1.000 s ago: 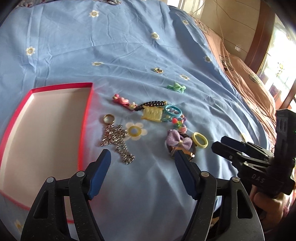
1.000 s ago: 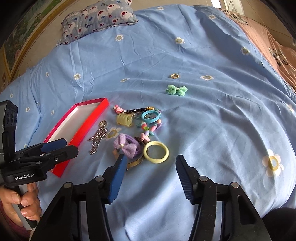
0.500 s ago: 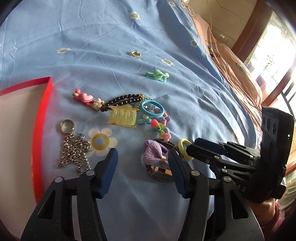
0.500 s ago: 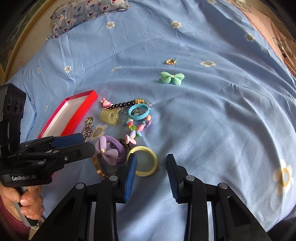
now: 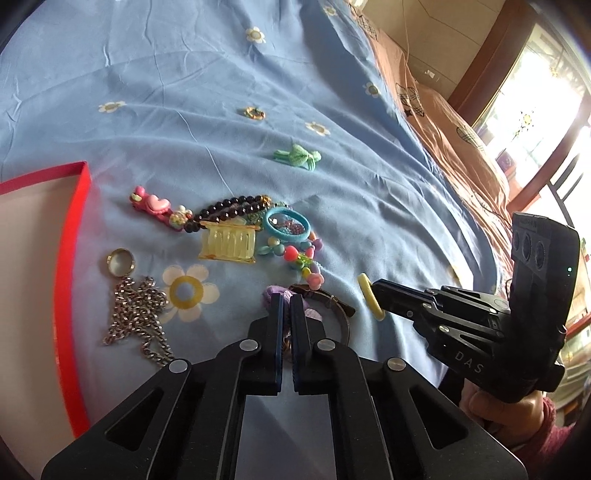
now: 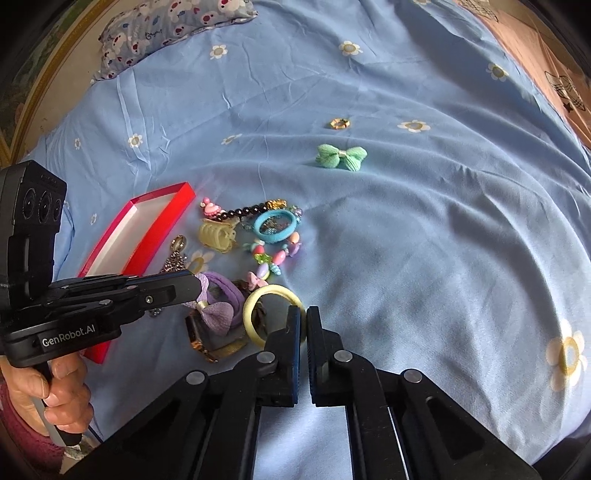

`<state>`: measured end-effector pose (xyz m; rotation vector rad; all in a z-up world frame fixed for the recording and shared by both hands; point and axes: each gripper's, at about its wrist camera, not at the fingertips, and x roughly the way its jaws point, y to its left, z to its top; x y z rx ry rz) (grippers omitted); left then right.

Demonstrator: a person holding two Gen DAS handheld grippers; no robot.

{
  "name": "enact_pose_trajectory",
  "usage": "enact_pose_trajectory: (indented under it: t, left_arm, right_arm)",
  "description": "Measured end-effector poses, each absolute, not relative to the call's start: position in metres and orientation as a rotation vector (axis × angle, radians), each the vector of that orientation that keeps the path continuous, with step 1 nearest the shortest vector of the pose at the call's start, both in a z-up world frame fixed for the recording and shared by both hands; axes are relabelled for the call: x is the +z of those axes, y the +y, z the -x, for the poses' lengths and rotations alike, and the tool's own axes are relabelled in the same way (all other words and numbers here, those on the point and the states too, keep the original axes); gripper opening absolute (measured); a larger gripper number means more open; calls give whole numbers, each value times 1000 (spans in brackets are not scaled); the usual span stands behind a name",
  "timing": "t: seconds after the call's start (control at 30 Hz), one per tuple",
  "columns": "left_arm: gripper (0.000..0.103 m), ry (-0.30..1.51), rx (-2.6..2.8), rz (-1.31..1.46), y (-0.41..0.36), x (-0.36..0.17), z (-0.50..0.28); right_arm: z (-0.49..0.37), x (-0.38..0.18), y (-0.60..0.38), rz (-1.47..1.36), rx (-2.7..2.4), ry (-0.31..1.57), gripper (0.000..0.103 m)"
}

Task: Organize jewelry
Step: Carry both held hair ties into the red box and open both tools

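The red box (image 6: pixel 147 236) holds nothing; all jewelry lies on the bedsheet (image 6: pixel 406 240) beside it. Left gripper (image 5: pixel 286 306) pinches the purple bow (image 6: pixel 216 312), right gripper (image 6: pixel 303 319) the yellow ring (image 6: pixel 258 306)

Bed (image 6: pixel 424 240) takes up nearly all of both views, covered by a light blue sheet (image 5: pixel 184 92) printed with white-and-yellow daisies, lightly creased. Patterned pillow (image 6: pixel 173 26) with cartoon animals at the far left edge. Peach-brown quilt (image 5: pixel 454 147) with dark drawn motifs along the right side. Beige wall (image 5: pixel 436 33) behind it, dark wooden window frame (image 5: pixel 491 62). Strong daylight through the window (image 5: pixel 546 92), overexposed. Gold-edged frame (image 6: pixel 40 88) at far left.
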<state>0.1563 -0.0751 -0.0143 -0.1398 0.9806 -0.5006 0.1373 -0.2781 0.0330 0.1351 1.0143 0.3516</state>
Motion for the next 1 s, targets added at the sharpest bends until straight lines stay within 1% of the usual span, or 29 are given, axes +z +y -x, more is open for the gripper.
enact_pose_trajectory:
  t: [0.53, 1.0]
  left_arm:
    - [2, 865, -367, 263, 4, 18, -121]
    - [2, 807, -175, 329, 89, 22, -98]
  right_arm:
    - [-136, 60, -228, -100, 465, 965, 3]
    - [-129, 63, -130, -19, 676, 974, 3]
